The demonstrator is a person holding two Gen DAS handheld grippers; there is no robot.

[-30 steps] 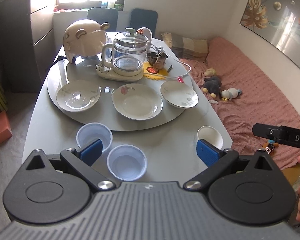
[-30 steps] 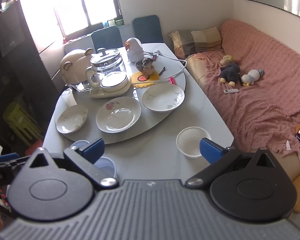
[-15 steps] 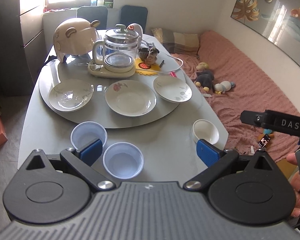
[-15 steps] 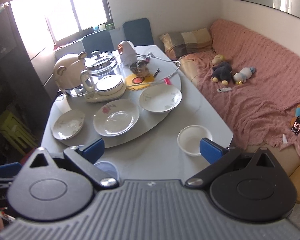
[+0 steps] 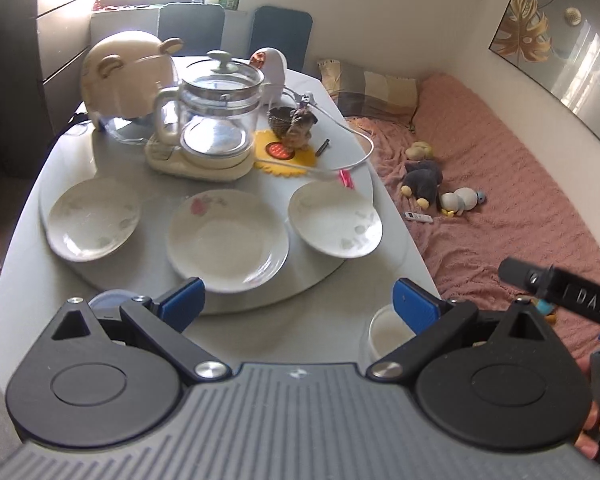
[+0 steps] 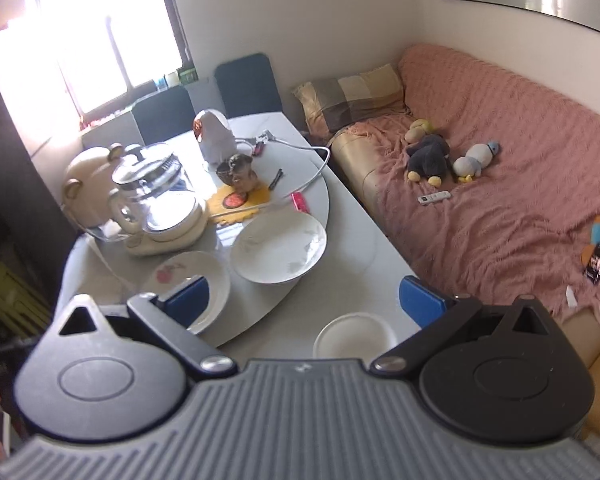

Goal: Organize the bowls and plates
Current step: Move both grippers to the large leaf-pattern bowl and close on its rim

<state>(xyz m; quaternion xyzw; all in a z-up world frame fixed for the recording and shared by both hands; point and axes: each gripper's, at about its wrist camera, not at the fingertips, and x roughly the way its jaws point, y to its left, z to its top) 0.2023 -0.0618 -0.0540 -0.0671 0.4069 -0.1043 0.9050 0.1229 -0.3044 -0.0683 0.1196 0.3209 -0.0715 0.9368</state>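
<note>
Three white plates lie in a row on the grey turntable (image 5: pixel 300 296): left plate (image 5: pixel 94 222), middle plate with a pink flower (image 5: pixel 226 240), right plate (image 5: pixel 336 224). A small white bowl (image 5: pixel 386 334) sits near the table's right front edge, partly behind my left gripper's right finger. A clear blue-tinted bowl (image 5: pixel 108 300) peeks out by the left finger. My left gripper (image 5: pixel 298 304) is open and empty above the table front. My right gripper (image 6: pixel 306 300) is open and empty; below it are the white bowl (image 6: pixel 354 340), the right plate (image 6: pixel 280 248) and the flower plate (image 6: pixel 192 276).
A glass kettle on its base (image 5: pixel 216 128), a bear-shaped cover (image 5: pixel 128 76), a yellow mat with a figurine (image 5: pixel 288 148) and a white cable stand at the back of the turntable. A pink sofa with plush toys (image 6: pixel 500 200) runs along the right.
Both grippers have moved forward toward the table, so the plates look nearer. The two blue-tinted bowls have slipped mostly out of the left view. Both grippers stay open.
</note>
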